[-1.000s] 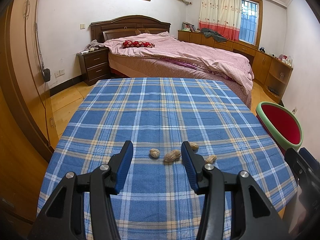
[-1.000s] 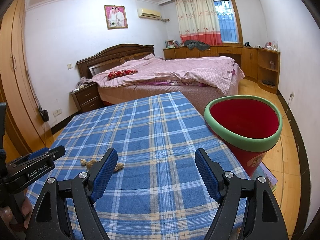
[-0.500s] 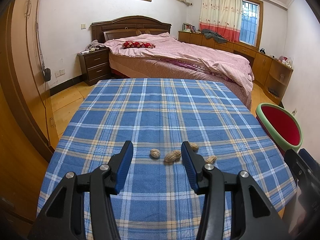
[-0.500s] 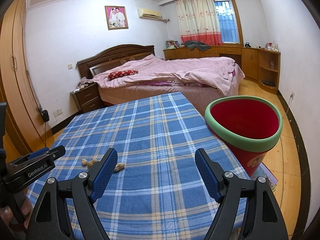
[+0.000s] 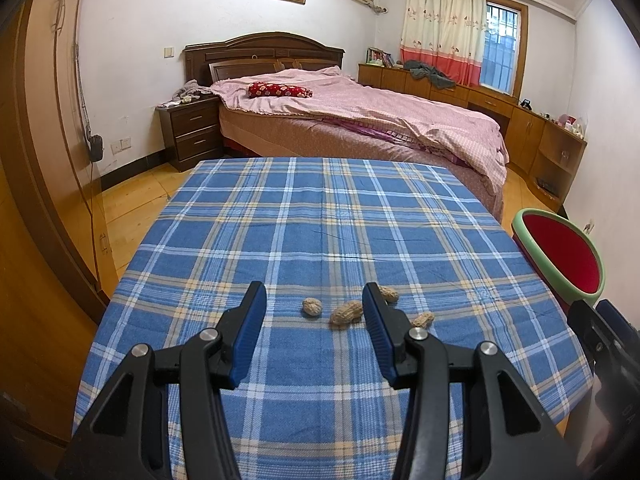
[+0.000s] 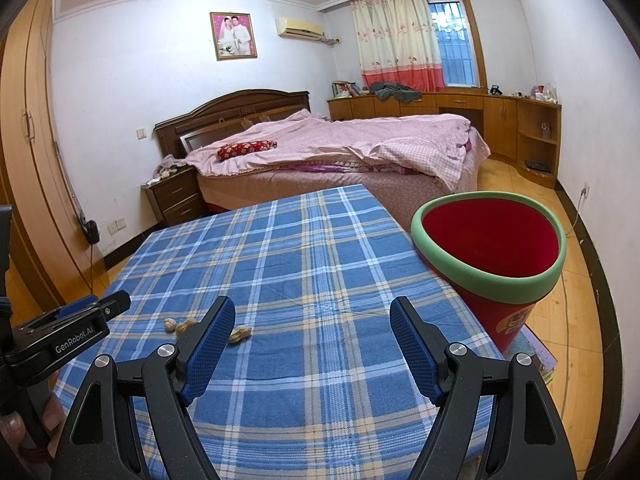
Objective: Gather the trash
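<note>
Several peanut shells lie on the blue plaid tablecloth (image 5: 320, 220): a small one (image 5: 312, 306), a long one (image 5: 346, 313), one behind my right finger (image 5: 389, 293) and one to its right (image 5: 423, 320). My left gripper (image 5: 314, 300) is open and empty, just short of the shells, which sit between its fingertips. A red bin with a green rim (image 6: 490, 240) stands off the table's right edge; it also shows in the left wrist view (image 5: 560, 256). My right gripper (image 6: 312, 312) is open and empty over the table, with the shells (image 6: 239, 333) by its left finger.
A bed with a pink cover (image 5: 360, 112) stands beyond the table's far edge. A nightstand (image 5: 190, 136) is at the back left, a wardrobe (image 5: 36, 140) along the left wall, and wooden cabinets (image 5: 540, 140) at the right.
Both views have shifted only slightly. The shells, the bin and both open grippers stand as before.
</note>
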